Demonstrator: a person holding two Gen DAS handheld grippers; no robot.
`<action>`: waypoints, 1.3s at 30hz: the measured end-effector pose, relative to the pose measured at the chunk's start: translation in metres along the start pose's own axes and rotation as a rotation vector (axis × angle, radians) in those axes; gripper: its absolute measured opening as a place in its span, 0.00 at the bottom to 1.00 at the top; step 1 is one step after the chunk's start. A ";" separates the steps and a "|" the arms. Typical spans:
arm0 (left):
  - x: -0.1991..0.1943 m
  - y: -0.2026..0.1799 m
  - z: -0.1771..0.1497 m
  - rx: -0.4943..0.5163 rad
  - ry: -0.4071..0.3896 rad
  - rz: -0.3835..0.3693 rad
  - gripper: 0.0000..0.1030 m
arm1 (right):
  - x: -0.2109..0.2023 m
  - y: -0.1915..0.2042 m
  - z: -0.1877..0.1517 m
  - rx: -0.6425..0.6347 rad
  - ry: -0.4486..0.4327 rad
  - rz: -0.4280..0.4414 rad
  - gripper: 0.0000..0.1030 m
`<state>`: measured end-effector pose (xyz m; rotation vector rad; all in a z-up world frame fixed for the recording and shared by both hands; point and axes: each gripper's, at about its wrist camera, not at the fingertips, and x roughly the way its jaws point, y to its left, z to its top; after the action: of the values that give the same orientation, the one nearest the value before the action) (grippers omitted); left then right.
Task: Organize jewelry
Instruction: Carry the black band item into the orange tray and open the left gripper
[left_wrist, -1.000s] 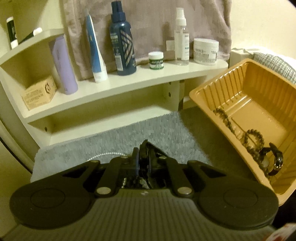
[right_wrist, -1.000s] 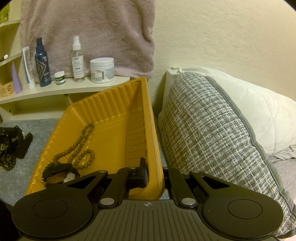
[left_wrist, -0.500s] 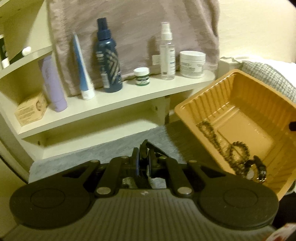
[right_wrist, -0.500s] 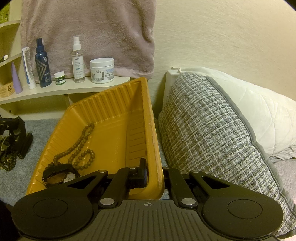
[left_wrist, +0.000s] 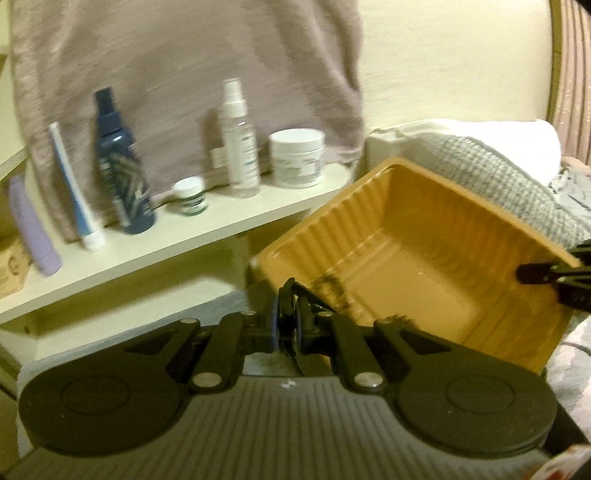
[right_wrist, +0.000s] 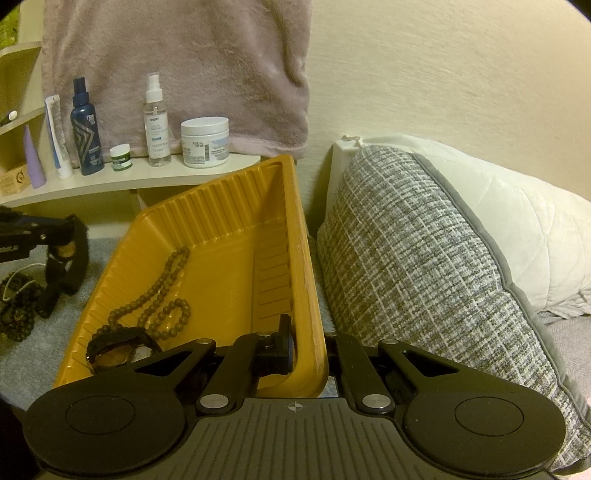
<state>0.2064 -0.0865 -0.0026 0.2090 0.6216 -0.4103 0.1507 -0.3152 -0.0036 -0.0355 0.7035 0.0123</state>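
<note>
Right tongs (right_wrist: 308, 347) clamp tilted tray's (right_wrist: 221, 229) rim.

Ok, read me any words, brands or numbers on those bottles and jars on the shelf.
Blue bottle: short white word, too small to read.
Clear spray bottle: dark word on the label, too small to read.
White jar: print too small to read.
Small green jar: blurred.
No text reads clearly.

Jaws on tilted yellow tray (right_wrist: 236, 236), seemingly.
</note>
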 end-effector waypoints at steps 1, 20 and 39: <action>0.001 -0.004 0.002 0.005 -0.002 -0.010 0.08 | 0.000 0.000 0.000 0.000 0.000 0.000 0.04; 0.022 -0.049 0.004 0.061 0.031 -0.108 0.08 | 0.000 0.000 0.000 0.001 0.000 0.000 0.04; 0.007 -0.021 -0.007 0.015 0.009 -0.019 0.17 | -0.001 0.001 0.001 0.000 0.000 -0.001 0.04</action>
<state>0.1985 -0.1055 -0.0134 0.2195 0.6302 -0.4323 0.1506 -0.3142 -0.0027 -0.0359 0.7032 0.0118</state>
